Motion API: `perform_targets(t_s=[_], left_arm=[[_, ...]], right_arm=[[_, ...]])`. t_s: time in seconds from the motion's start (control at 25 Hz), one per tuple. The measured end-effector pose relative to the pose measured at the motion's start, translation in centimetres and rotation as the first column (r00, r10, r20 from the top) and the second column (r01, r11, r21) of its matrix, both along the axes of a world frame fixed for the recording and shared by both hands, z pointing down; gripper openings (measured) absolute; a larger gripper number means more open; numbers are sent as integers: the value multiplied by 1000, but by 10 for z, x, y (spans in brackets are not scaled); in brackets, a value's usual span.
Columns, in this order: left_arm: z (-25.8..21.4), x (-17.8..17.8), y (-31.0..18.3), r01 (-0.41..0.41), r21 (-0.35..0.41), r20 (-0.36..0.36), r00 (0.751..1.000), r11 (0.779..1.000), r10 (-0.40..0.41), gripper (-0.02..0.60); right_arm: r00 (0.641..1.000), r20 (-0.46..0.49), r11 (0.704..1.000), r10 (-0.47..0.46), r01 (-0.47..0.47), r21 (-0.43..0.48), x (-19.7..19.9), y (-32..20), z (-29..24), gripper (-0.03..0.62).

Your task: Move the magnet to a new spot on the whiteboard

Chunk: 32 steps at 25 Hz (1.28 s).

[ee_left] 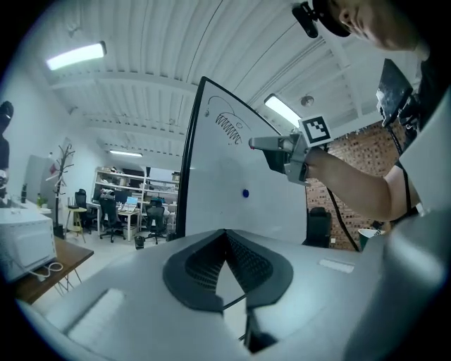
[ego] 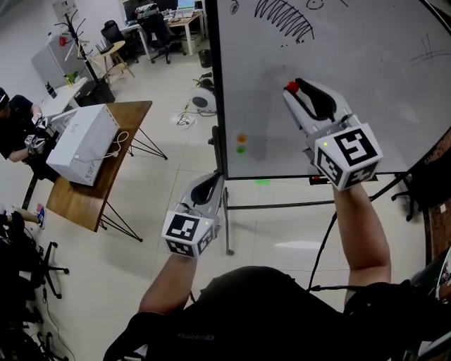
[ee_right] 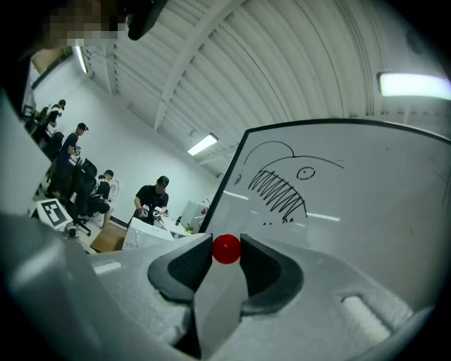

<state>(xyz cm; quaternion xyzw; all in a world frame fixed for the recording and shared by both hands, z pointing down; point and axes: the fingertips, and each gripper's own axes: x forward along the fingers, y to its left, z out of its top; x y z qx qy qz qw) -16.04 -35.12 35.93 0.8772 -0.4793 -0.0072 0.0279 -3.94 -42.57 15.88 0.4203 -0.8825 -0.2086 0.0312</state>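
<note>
The right tongs (ee_right: 226, 245) are part-way open and pinch a small red magnet (ee_right: 226, 249) between their tips. They hold it up against or just off the whiteboard (ego: 366, 70), below the scribbled drawing (ego: 283, 19); I can't tell whether it touches. That forearm (ego: 359, 225) stretches up and forward, bare to the elbow. The left tongs (ee_left: 225, 234) are closed on nothing, with the arm bent and held low by the board's lower left corner. Orange (ego: 242, 139) and green (ego: 242, 149) magnets sit stacked on the board between the two tongs.
</note>
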Motion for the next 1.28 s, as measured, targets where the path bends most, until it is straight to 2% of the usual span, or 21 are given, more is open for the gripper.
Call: perform_targets(t_s=[0.2,0.4,0.56,0.8,1.04,1.28], left_arm=[[1,-1,0,3,-2,-13,1000,1000,-3,15],[3,-2,0,10,-2,-13,1000,1000,-10,15],[-1,2,3,6,16,-14,1000,1000,-6,15],[-5,9,7,-6,32,-9,1000,999,6,15],[-4,7,8,-4,33,10,1000,999,4,15],[-3,8,13,-5,34,19,1000,999,4,15]], right_arm=[[997,38,996,-61,63,-61,-6,30,39,106],[996,61,991,-67,73,-111,-8,57,83,106],[999,4,996,-53,53,-73,-14,80,122,107],[996,43,973,-75,83,-214,-26,105,184,106],[994,81,969,-71,87,-229,-29,111,194,106],[995,94,964,-34,58,-258,-14,111,198,106]])
